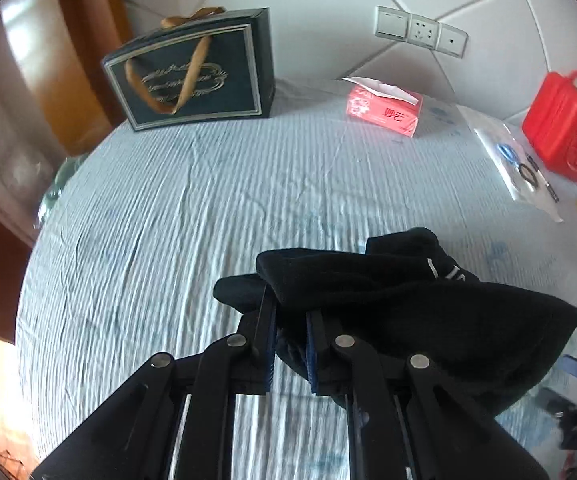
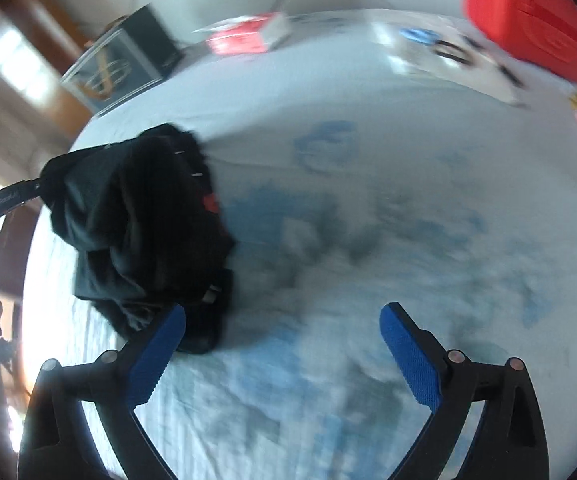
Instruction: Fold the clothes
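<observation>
L gripper [image 1: 291,320] pinches soft black garment [image 1: 408,300]; ribbed sheet [image 1: 168,220].

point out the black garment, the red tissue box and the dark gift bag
black garment [image 1: 408,304], left wrist view, bunched middle
red tissue box [image 1: 384,110], left wrist view, front face
dark gift bag [image 1: 192,76], left wrist view, front panel

Bright daylight from the left; right wrist view blurred, edges warped.
</observation>
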`<action>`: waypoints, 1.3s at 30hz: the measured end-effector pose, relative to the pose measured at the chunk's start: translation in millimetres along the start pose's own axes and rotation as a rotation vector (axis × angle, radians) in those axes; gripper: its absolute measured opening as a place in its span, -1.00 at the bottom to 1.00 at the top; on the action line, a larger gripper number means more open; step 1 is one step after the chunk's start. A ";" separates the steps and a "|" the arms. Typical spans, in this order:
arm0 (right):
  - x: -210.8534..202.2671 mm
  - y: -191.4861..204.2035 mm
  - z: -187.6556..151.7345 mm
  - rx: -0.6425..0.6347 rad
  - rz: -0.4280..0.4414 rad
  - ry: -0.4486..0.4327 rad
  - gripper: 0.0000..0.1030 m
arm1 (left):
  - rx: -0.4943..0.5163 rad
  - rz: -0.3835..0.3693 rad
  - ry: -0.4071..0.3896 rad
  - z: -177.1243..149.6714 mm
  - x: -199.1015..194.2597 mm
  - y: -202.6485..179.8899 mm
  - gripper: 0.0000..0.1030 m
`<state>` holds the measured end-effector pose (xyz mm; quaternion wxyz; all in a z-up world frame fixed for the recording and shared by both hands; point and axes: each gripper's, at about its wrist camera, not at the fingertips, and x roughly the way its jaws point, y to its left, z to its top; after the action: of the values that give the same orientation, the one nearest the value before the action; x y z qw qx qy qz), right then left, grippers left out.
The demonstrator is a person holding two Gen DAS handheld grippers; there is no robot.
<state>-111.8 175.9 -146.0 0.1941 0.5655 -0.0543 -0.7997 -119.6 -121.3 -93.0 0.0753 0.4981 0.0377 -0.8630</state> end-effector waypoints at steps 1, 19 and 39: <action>6.5 9.0 3.0 -0.015 0.026 0.003 0.93 | -0.001 -0.005 0.003 -2.9 -2.0 3.2 -0.76; -143.6 -2.1 36.9 -0.031 -0.294 -0.392 -0.66 | 0.094 -0.226 -0.064 0.1 -74.3 -21.0 0.58; -110.5 -115.5 -26.2 0.221 -0.278 -0.179 0.84 | 0.127 -0.164 0.245 -72.7 53.6 -83.9 0.65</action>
<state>-84.8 326.6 -93.0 0.0129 0.5119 -0.0802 -0.8552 -97.9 -33.3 -176.7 -0.0322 0.5988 0.0323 -0.7996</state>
